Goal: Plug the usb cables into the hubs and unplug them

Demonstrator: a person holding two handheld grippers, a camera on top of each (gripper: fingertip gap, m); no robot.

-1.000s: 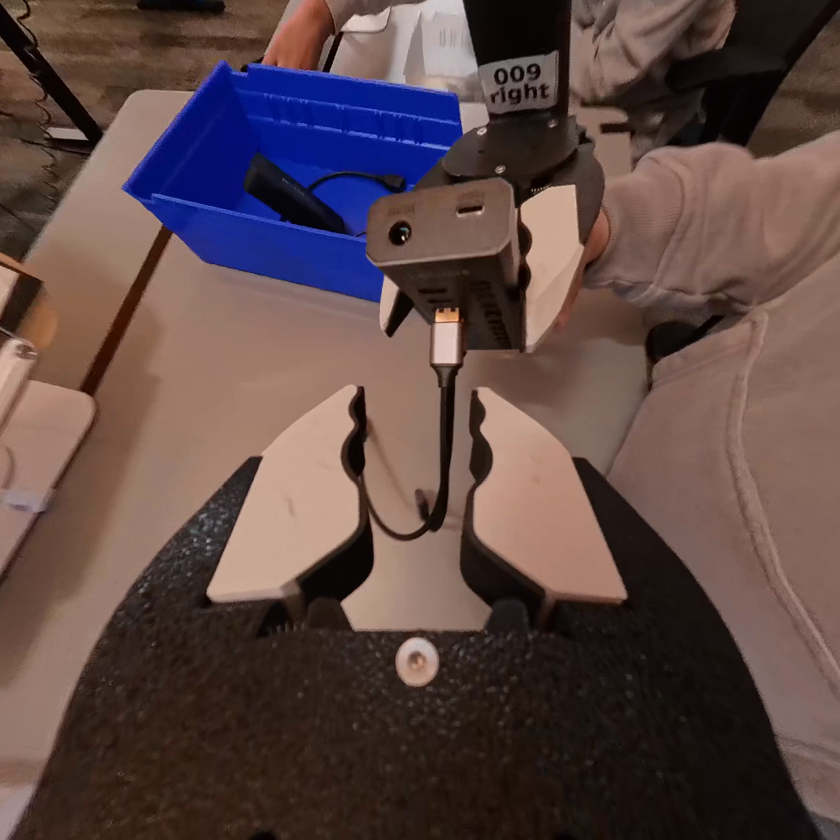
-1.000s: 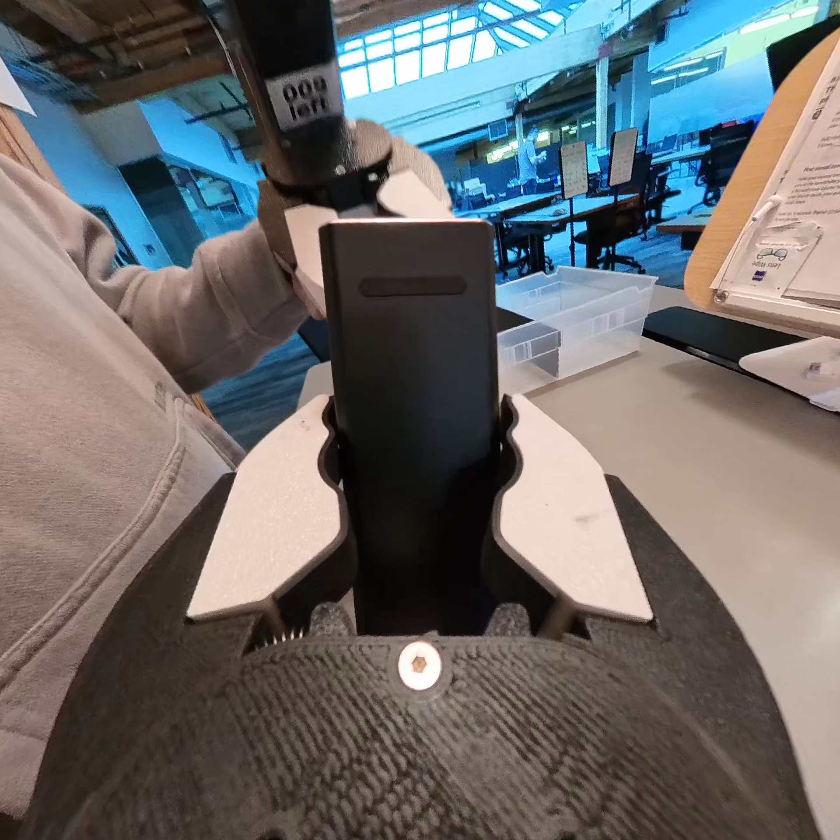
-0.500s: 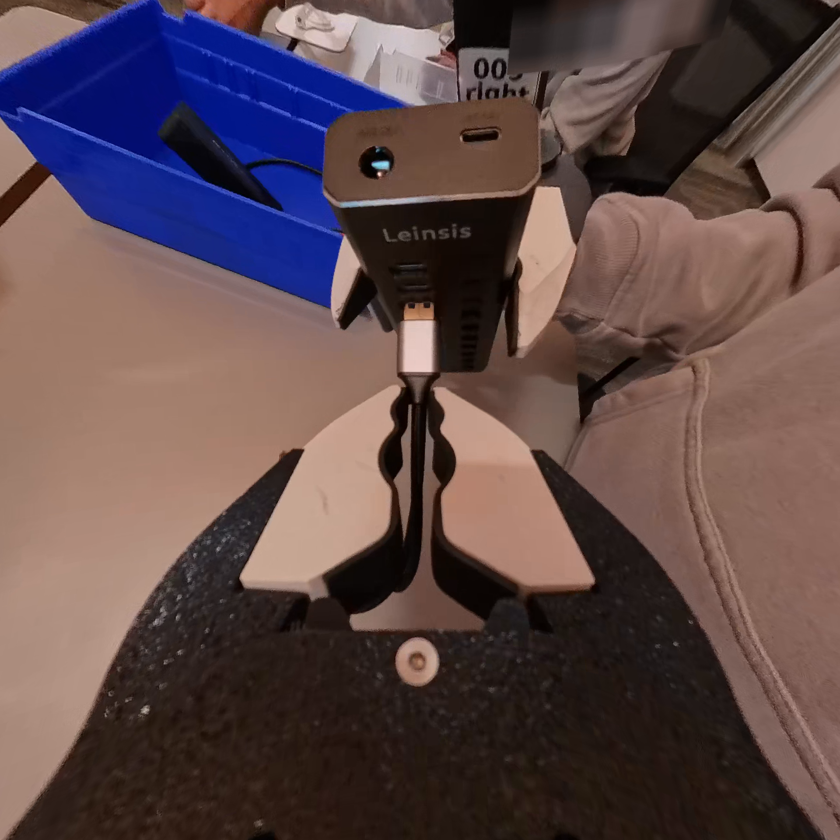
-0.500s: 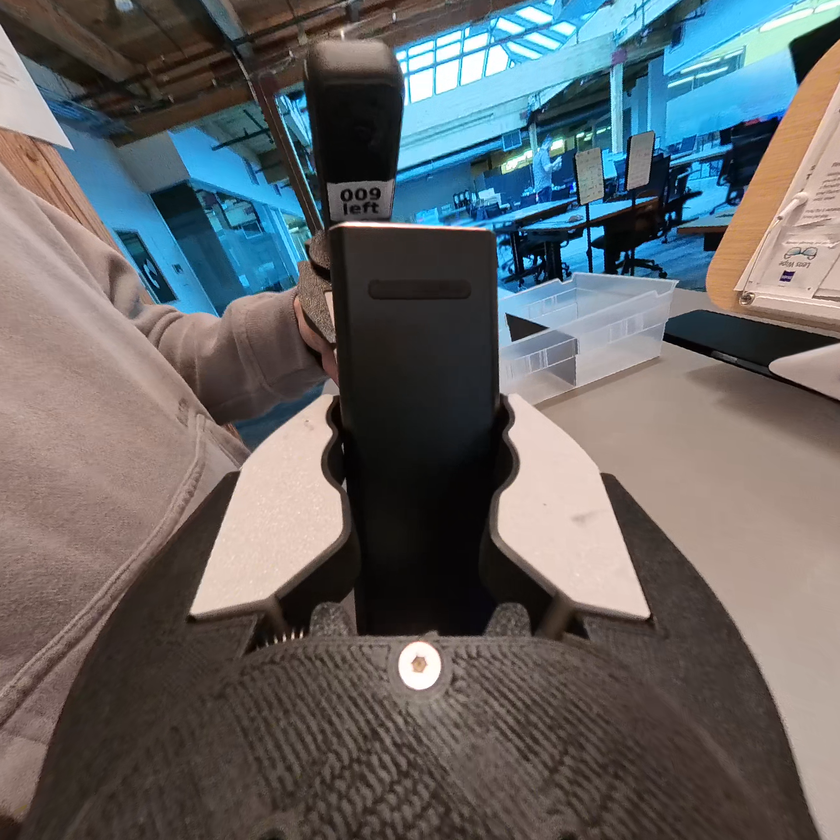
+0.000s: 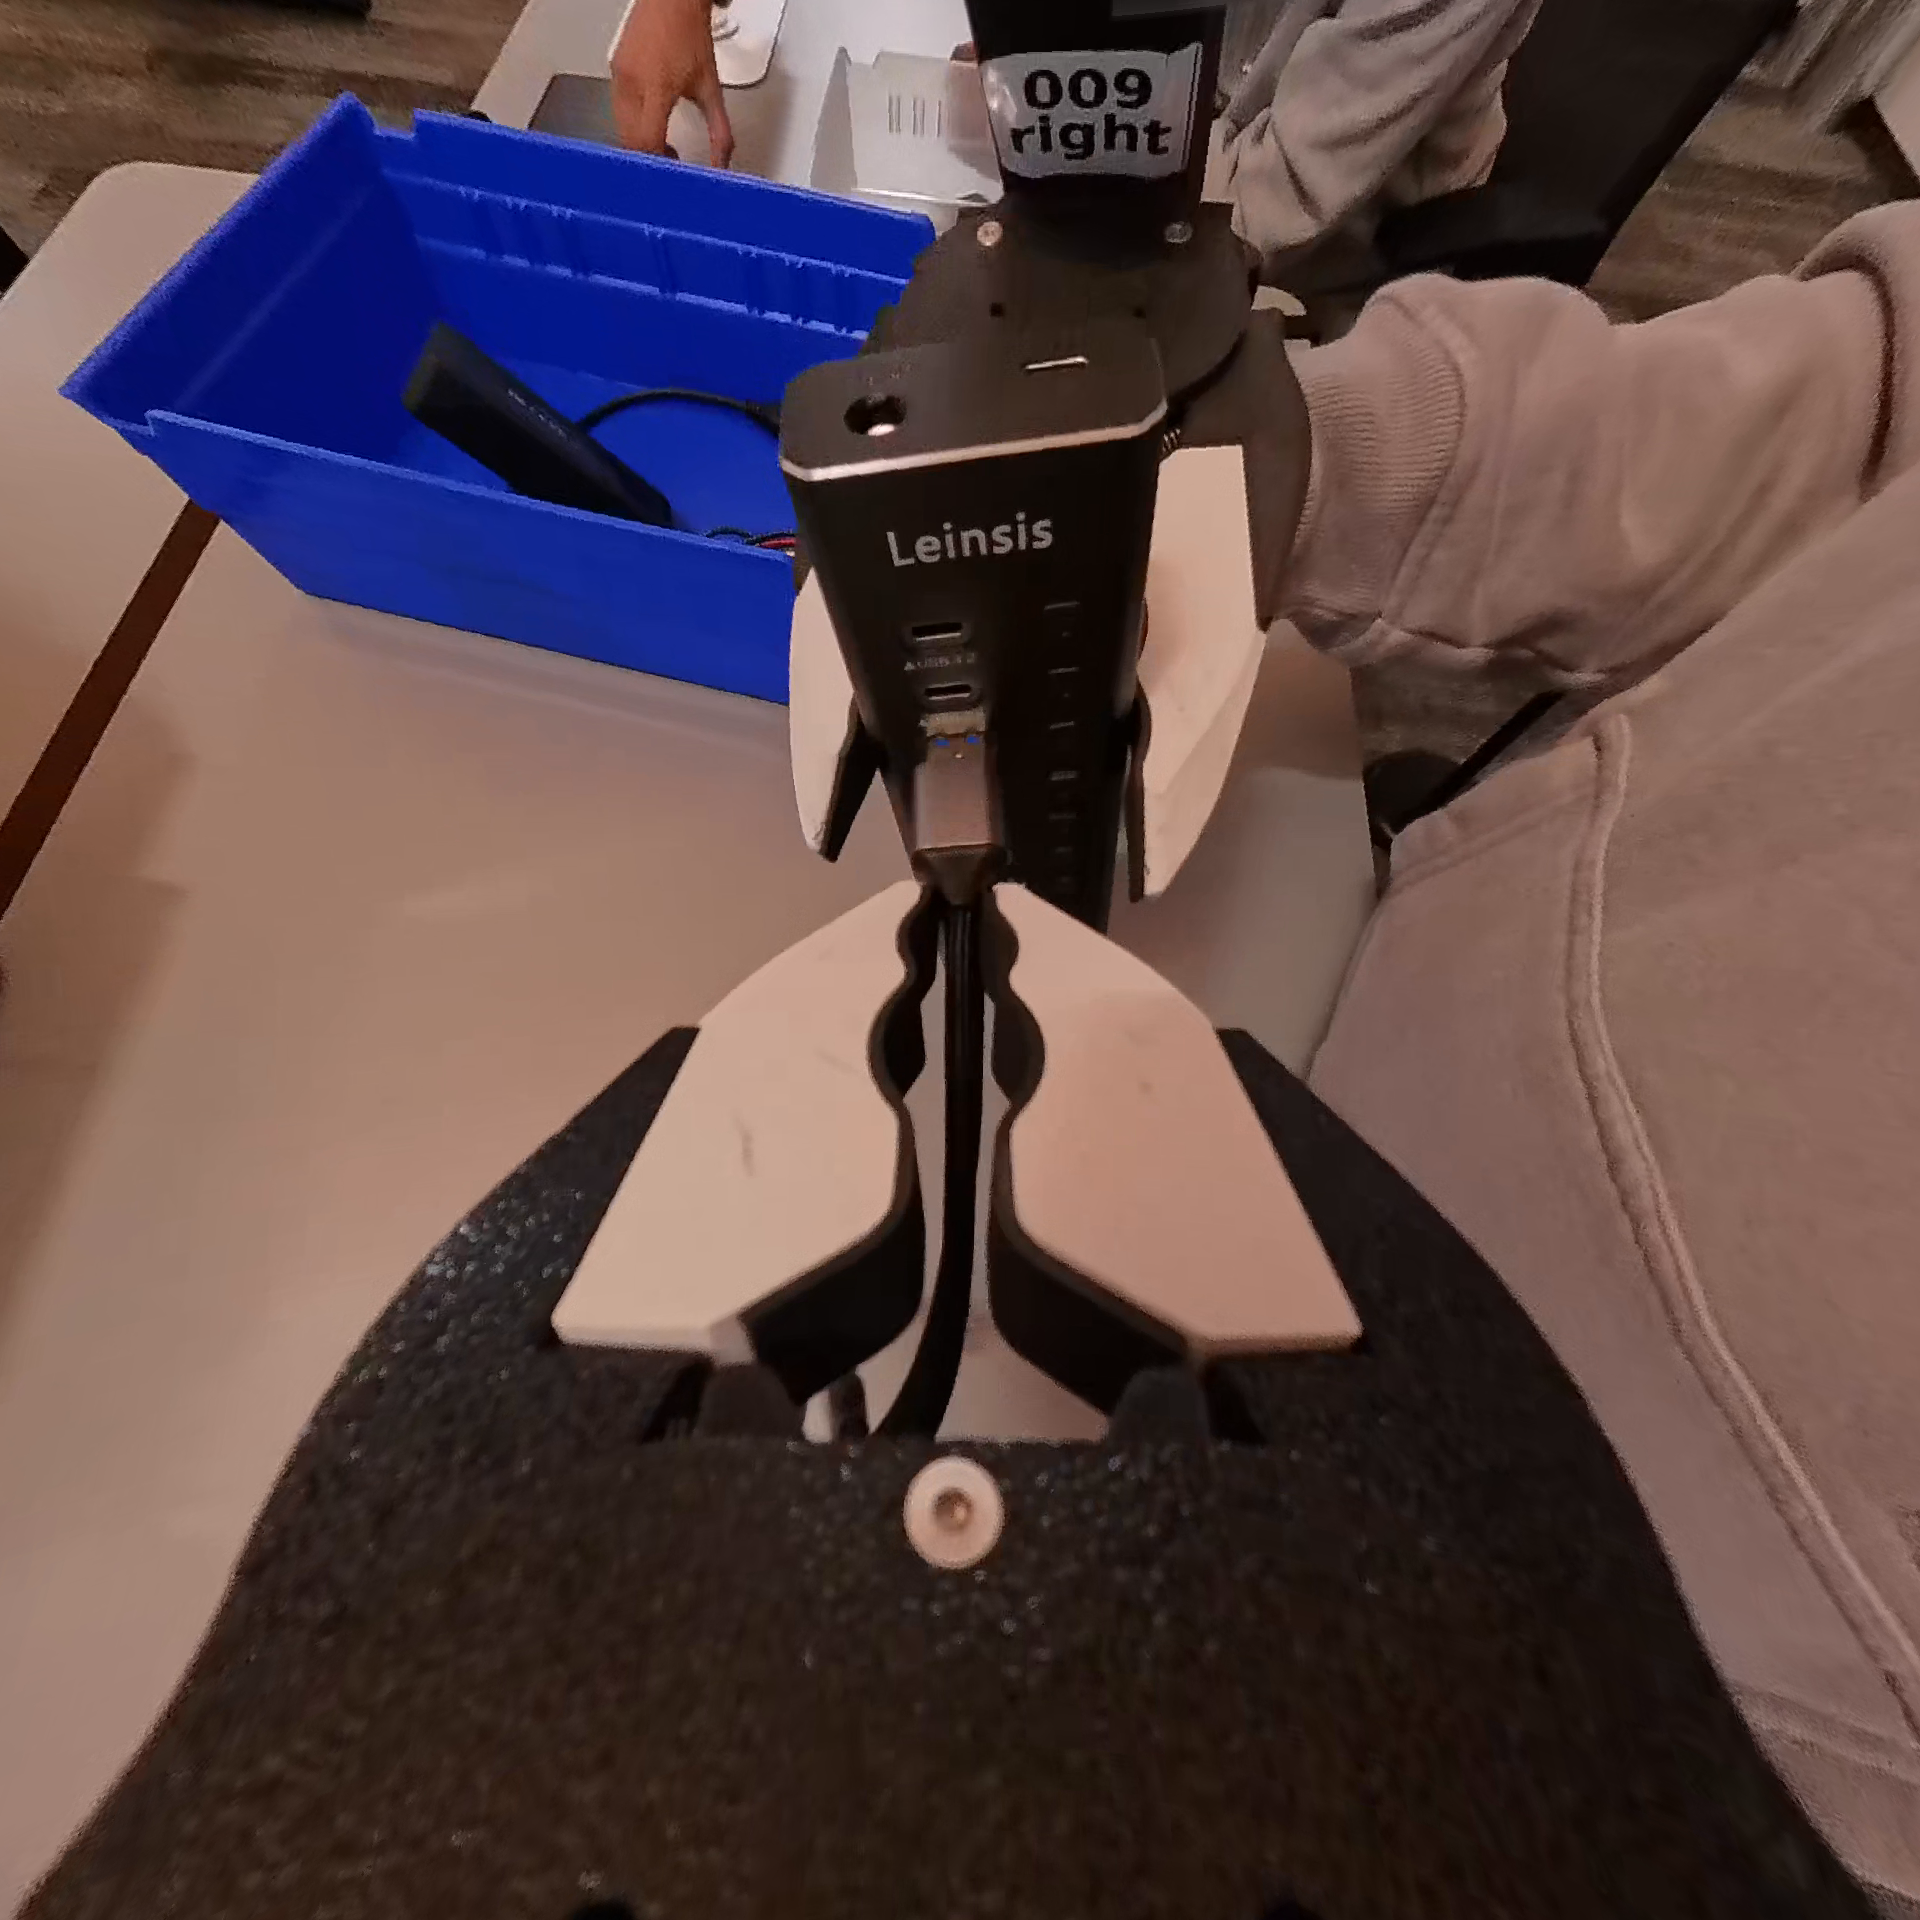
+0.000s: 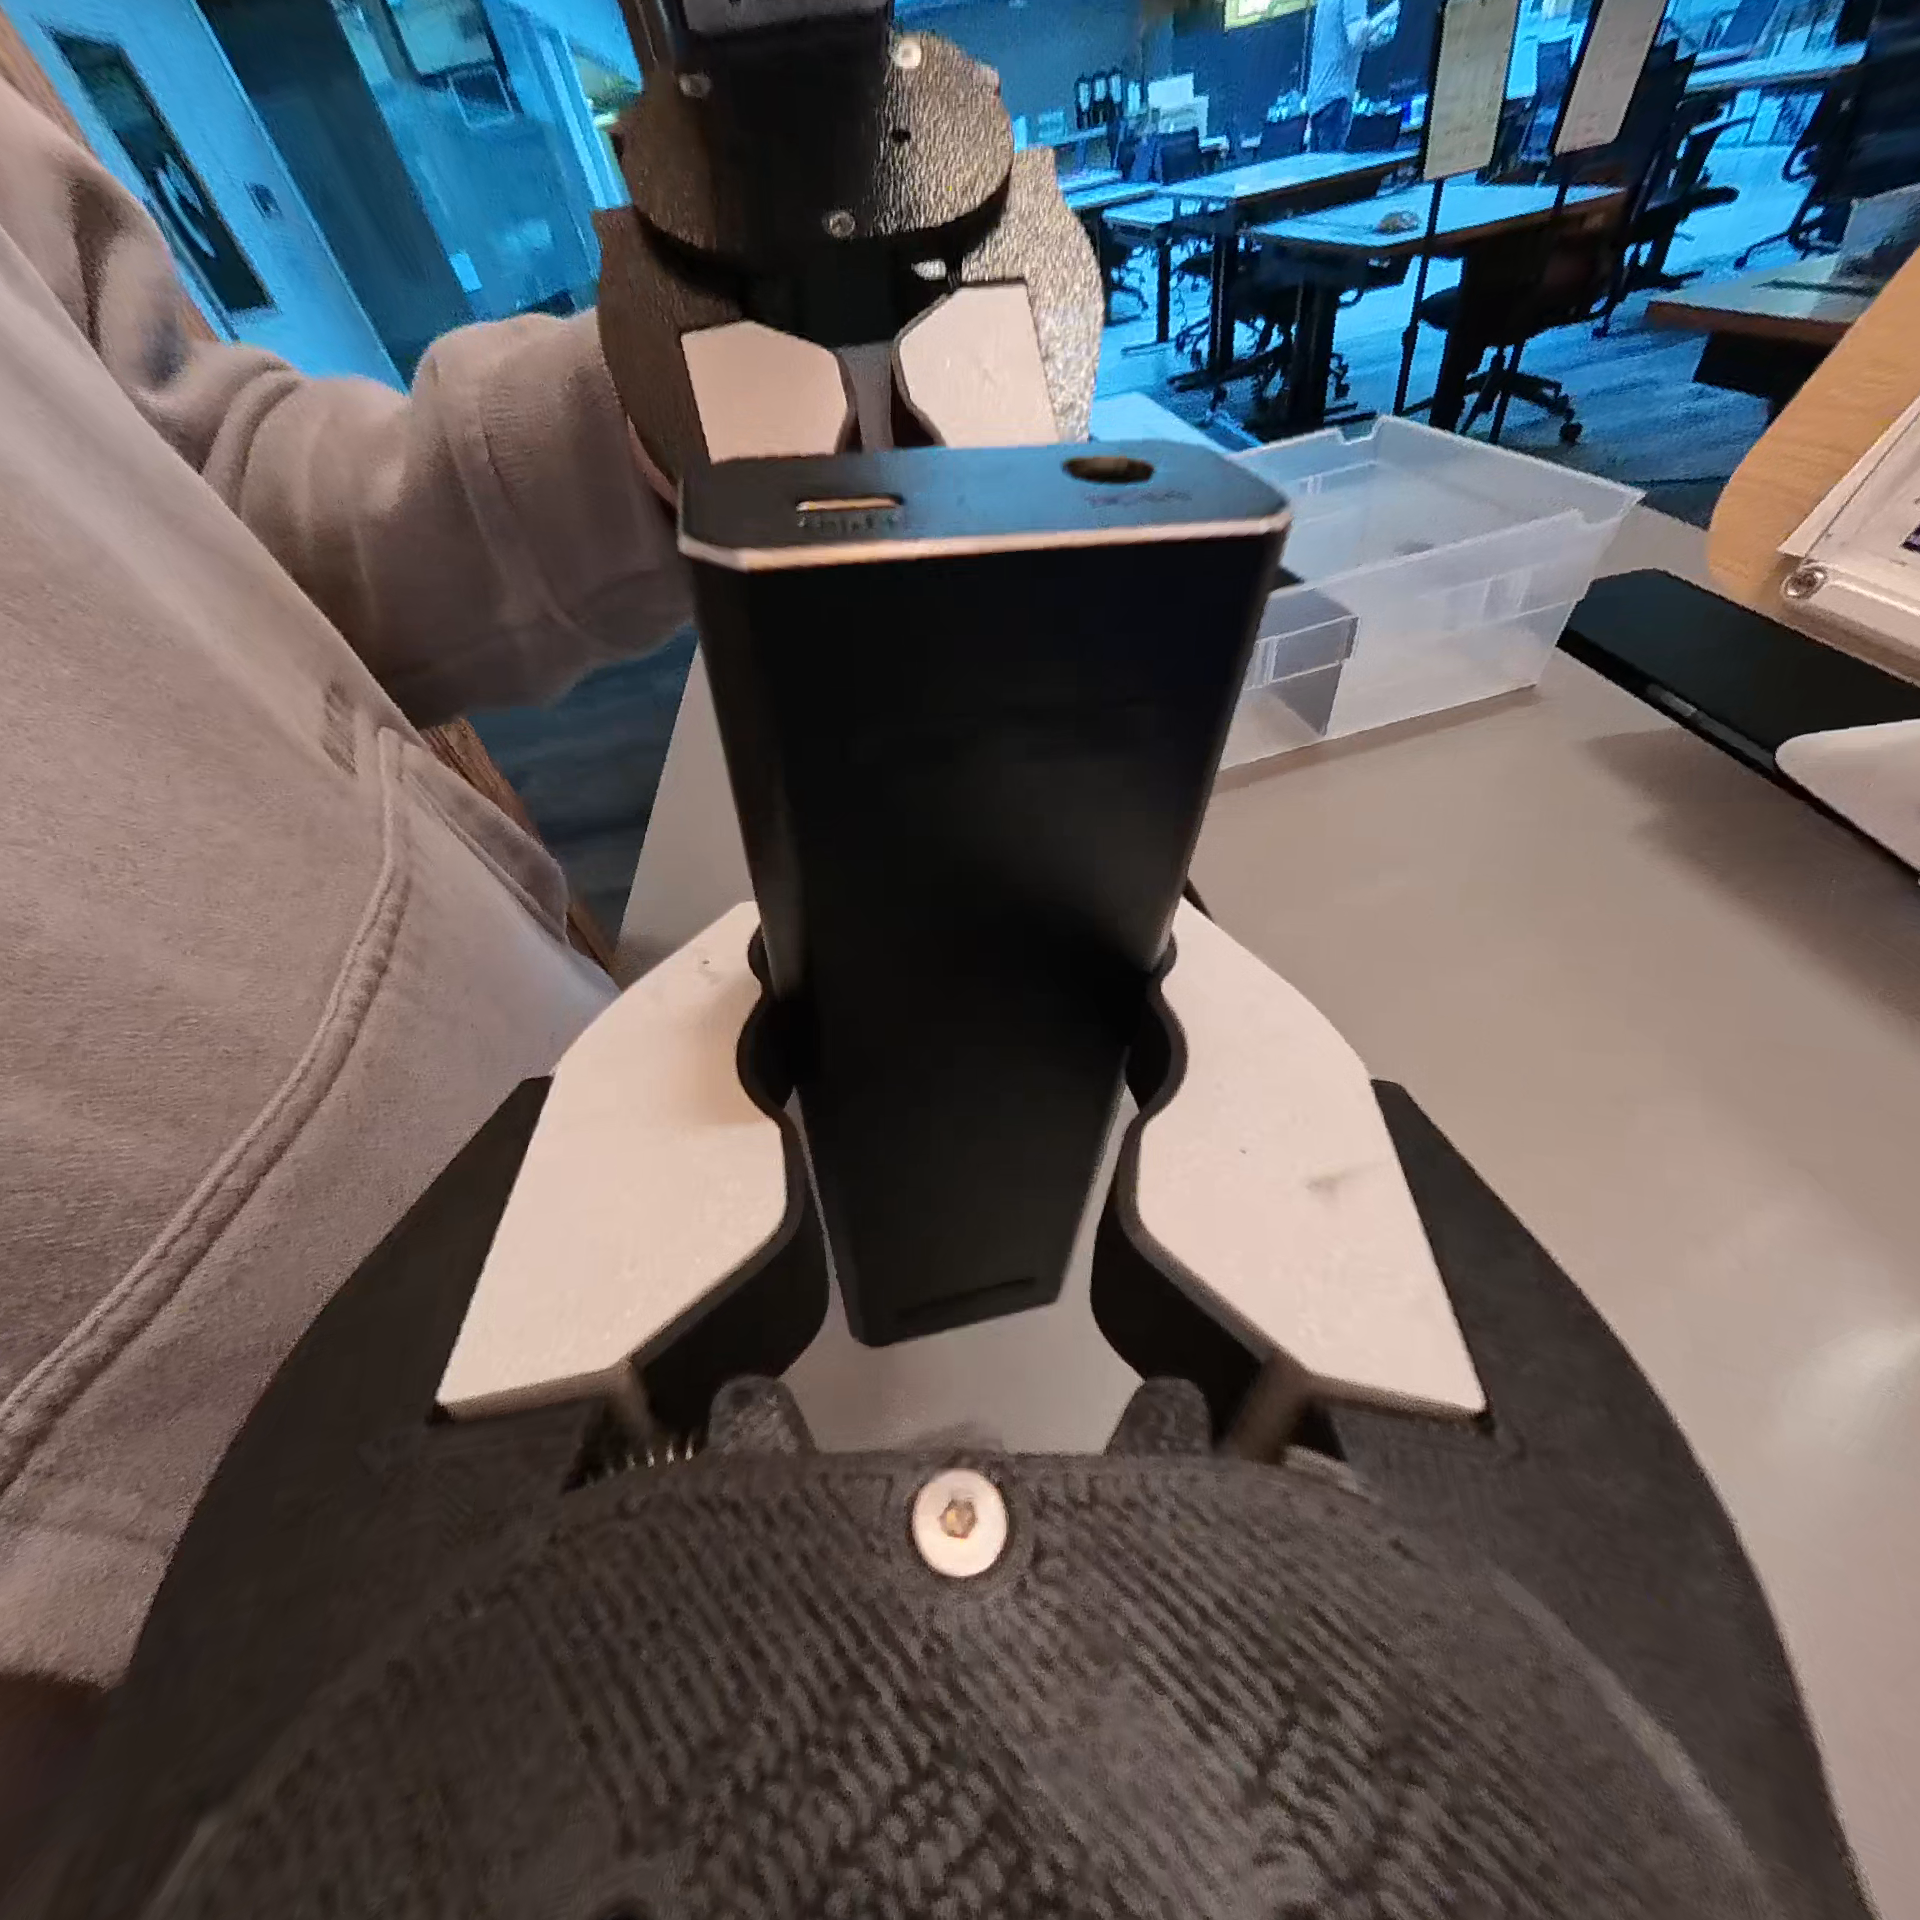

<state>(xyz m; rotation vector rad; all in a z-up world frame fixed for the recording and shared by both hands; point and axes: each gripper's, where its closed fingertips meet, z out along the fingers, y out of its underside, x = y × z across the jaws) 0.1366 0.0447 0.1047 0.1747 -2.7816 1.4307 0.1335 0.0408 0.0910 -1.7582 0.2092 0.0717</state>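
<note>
My right gripper point(image 6: 961, 971) is shut on a black USB hub point(image 6: 977, 831) and holds it upright above the table. In the left wrist view the same hub point(image 5: 977, 561) faces me with its ports showing, held by the right gripper point(image 5: 1023, 769). A grey USB plug point(image 5: 954, 800) sits in one of the hub's ports. My left gripper point(image 5: 958, 914) is shut on the black cable point(image 5: 961, 1122) just behind the plug. The left gripper also shows behind the hub in the right wrist view point(image 6: 868, 400).
A blue bin point(image 5: 312, 312) at the back left holds another dark hub point(image 5: 530, 436) with a cable. A clear plastic tray point(image 6: 1434, 582) stands on the grey table point(image 6: 1507, 1039). A person's hand point(image 5: 665, 83) rests beyond the bin. My sleeves are close on the right.
My left gripper closed on the cable behind the plug. The plug now sits deeper in the hub's port. The hub tilted so its top end faces the right wrist camera.
</note>
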